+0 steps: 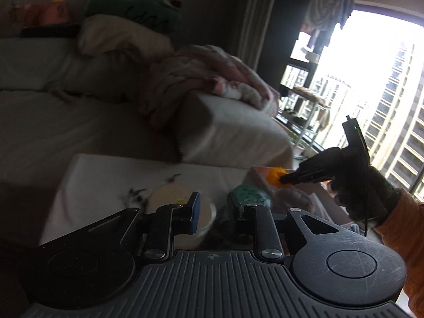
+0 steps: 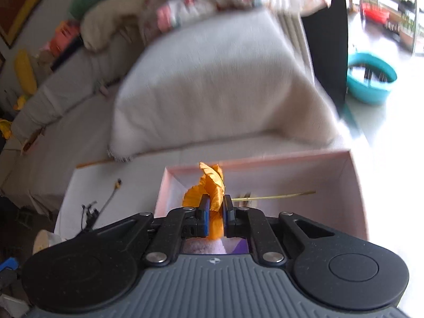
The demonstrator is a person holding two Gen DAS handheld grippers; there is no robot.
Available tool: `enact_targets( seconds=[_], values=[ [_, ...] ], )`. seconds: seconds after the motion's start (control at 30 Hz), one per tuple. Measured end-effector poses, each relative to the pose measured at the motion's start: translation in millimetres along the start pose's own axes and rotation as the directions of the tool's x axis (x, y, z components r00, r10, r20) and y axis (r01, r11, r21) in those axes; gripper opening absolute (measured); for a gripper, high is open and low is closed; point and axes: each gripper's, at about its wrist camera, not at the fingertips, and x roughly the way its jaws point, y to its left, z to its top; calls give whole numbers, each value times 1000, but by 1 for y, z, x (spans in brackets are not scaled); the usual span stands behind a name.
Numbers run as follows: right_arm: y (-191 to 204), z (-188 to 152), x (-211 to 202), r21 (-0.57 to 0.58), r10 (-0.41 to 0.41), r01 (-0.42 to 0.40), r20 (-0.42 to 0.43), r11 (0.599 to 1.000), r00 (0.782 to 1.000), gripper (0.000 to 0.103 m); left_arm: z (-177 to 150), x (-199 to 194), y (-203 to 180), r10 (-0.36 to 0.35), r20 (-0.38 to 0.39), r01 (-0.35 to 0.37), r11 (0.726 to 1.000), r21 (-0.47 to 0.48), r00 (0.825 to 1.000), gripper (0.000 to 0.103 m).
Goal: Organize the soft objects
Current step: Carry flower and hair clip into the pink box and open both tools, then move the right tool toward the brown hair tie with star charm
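Observation:
My right gripper (image 2: 215, 203) is shut on a crumpled orange soft piece (image 2: 209, 182) and holds it over the near-left corner of a pale pink open box (image 2: 352, 185). In the left wrist view the right gripper (image 1: 285, 179) shows at the right with the orange piece (image 1: 277, 176) above the box (image 1: 258, 175). My left gripper (image 1: 216, 206) is open and empty above a cream round thing (image 1: 169, 198) and a teal yarn ball (image 1: 250, 197) on a white board (image 1: 106, 175).
A thin yellow stick (image 2: 275, 197) lies inside the box. A small black item (image 2: 88, 213) and a wire lie on the white board (image 2: 87, 185). A grey sofa with cushions (image 2: 212, 79) and a heaped blanket (image 1: 212, 76) stands behind. A teal basin (image 2: 371, 76) sits on the floor at the right.

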Motion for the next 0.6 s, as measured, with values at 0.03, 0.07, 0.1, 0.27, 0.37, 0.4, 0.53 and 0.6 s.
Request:
enact_targets(
  seconds=[0.03, 0.07, 0.1, 0.27, 0.37, 0.4, 0.53, 0.6],
  values=[
    [-1, -1, 8, 6, 10, -10, -26, 1000, 1000, 13, -3, -6, 11, 27, 5, -27, 999, -22, 1000, 24],
    [-2, -2, 13, 17, 8, -8, -46, 1000, 999, 18, -6, -11, 22, 51, 9, -50, 998, -47, 999, 24],
    [-3, -4, 16, 30, -1, 3, -62, 1000, 998, 26, -8, -17, 32, 71, 16, -69, 995, -74, 997, 24],
    [11, -9, -4, -14, -104, 104, 11, 994, 995, 37, -12, -29, 61, 107, 45, -100, 986, -135, 993, 24],
    [32, -12, -30, -102, -175, 185, 99, 977, 980, 43, -10, -20, 65, 88, 37, -82, 986, -148, 995, 24],
    [41, -14, -39, -132, -193, 210, 127, 969, 973, 47, -8, -15, 66, 83, 29, -78, 986, -149, 996, 24],
    [77, -18, -81, -213, -202, 256, 249, 943, 947, 60, -4, -4, 74, 52, -3, -52, 986, -156, 999, 24],
    [96, -21, -99, -223, -164, 236, 301, 946, 940, 63, -1, 2, 81, 32, -36, -37, 987, -154, 999, 24]
  ],
)
